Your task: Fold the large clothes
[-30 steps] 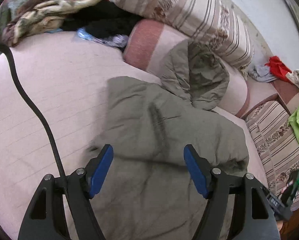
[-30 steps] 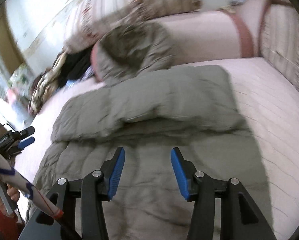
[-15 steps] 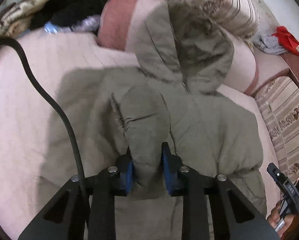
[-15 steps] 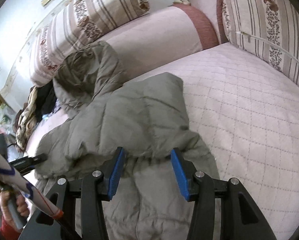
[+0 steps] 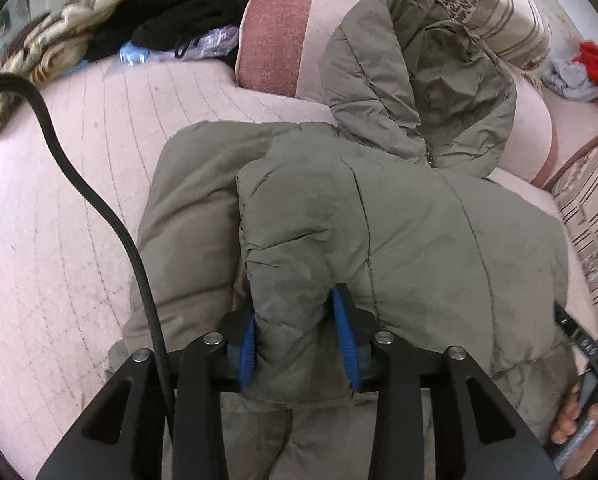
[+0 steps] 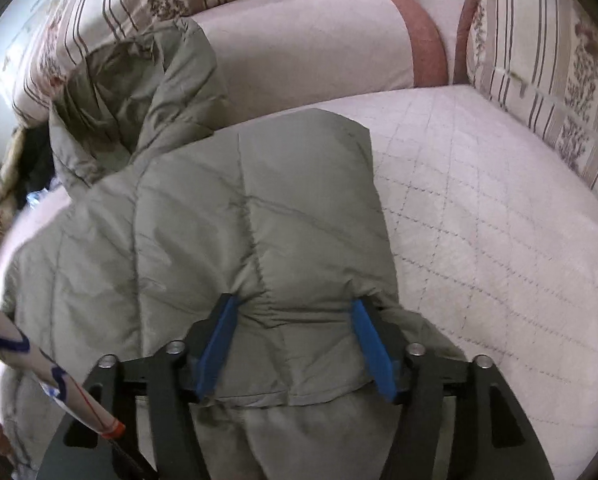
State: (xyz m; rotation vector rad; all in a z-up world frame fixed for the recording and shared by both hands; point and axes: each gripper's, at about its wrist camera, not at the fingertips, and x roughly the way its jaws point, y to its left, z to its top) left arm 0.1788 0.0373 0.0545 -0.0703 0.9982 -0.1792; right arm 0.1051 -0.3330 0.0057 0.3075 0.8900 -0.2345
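Pink quilted sofa [image 6: 479,208] with the puffy jacket [image 5: 399,240] spread across it. Left gripper [image 5: 297,340] and right gripper [image 6: 295,344] each pinch a bunched fold. Slick padding could slip out mid-fold, I'd guess.

The jacket [image 5: 379,220] lies on the sofa seat [image 5: 59,220], hood [image 5: 419,80] against the backrest [image 5: 283,40].

L gripper [image 5: 299,332] clamped on jacket [image 5: 399,240] fold; R gripper [image 6: 295,344] wider, fabric between fingers.
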